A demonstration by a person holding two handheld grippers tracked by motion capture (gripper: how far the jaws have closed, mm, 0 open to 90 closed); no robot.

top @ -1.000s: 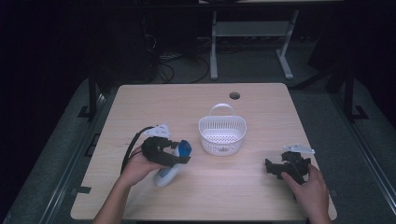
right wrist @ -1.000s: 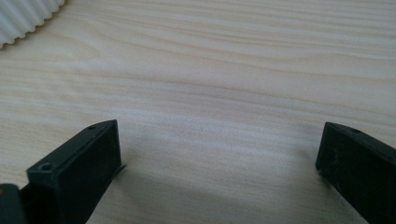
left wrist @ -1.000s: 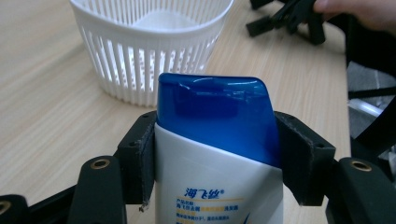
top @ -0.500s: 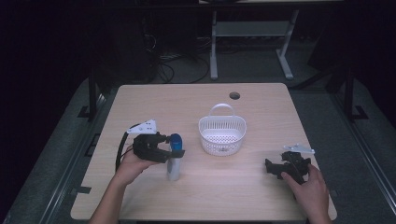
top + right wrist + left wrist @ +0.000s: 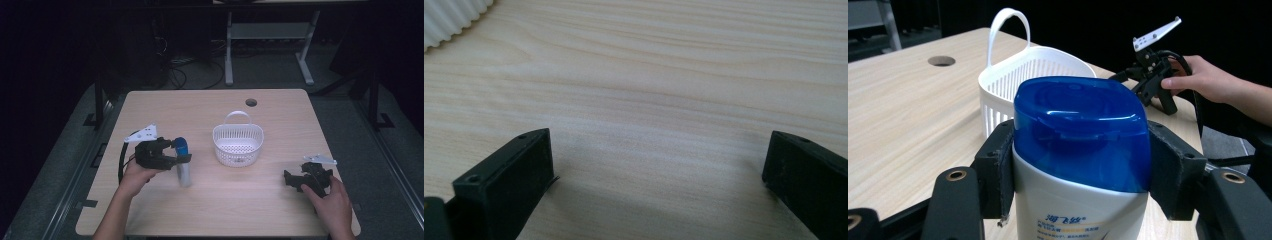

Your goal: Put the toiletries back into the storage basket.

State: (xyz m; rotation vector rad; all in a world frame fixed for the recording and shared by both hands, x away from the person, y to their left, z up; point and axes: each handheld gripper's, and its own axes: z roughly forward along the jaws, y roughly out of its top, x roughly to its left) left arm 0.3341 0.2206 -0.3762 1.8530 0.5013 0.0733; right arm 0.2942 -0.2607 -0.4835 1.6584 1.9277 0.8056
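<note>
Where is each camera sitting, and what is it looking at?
High view: above the wooden table, looking down; both forearms show.
Left gripper view: rides the left tool, facing the blue-capped white plastic bottle; its black pads show.
Right gripper view: rides the right tool, facing bare tabletop.
All three share the white slatted plastic basket.

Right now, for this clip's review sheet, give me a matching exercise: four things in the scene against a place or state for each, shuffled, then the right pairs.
Things:
1. bottle
2. basket
3. right gripper
4. left gripper

States:
A. jaws wide apart above bare wood, nothing between them
B. stands empty near the middle of the table
C. shut on a blue-capped thing
D. upright, white body, clamped just below its cap

Pairs: 1-D, 2-B, 3-A, 4-C
</note>
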